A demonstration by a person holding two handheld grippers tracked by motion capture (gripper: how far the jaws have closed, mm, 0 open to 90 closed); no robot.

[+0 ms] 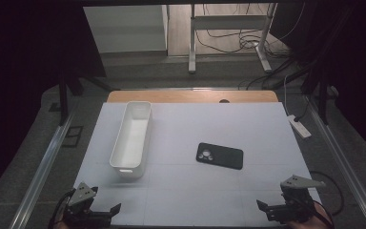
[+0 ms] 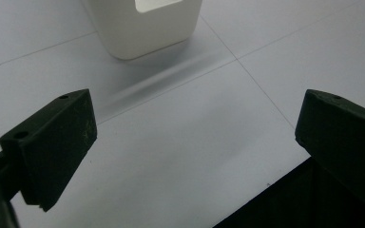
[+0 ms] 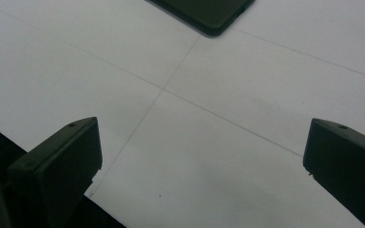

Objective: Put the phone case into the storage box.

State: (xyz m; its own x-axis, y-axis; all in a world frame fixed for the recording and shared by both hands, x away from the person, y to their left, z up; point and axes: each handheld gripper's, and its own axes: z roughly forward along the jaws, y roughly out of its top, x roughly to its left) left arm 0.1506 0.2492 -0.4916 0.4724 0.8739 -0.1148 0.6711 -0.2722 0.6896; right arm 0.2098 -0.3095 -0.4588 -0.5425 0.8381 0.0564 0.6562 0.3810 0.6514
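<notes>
A black phone [image 1: 219, 155] lies camera side up, right of the middle of the white table [image 1: 186, 191]; its near corner [image 3: 204, 14] sits at the top of the right gripper view. A long white bin [image 1: 132, 137] stands left of it, and its near end [image 2: 145, 26] appears in the left gripper view. My left gripper [image 1: 106, 210] rests at the table's front left corner, jaws wide apart, nothing between them [image 2: 195, 142]. At the front right corner my right gripper [image 1: 269, 208] is likewise open and empty [image 3: 202, 161].
A wooden strip [image 1: 190, 96] runs along the table's far edge. Metal rails [image 1: 47, 157] flank the table on both sides. A white power strip [image 1: 299, 126] lies on the floor at the right, with cables and a desk frame [image 1: 228, 28] beyond.
</notes>
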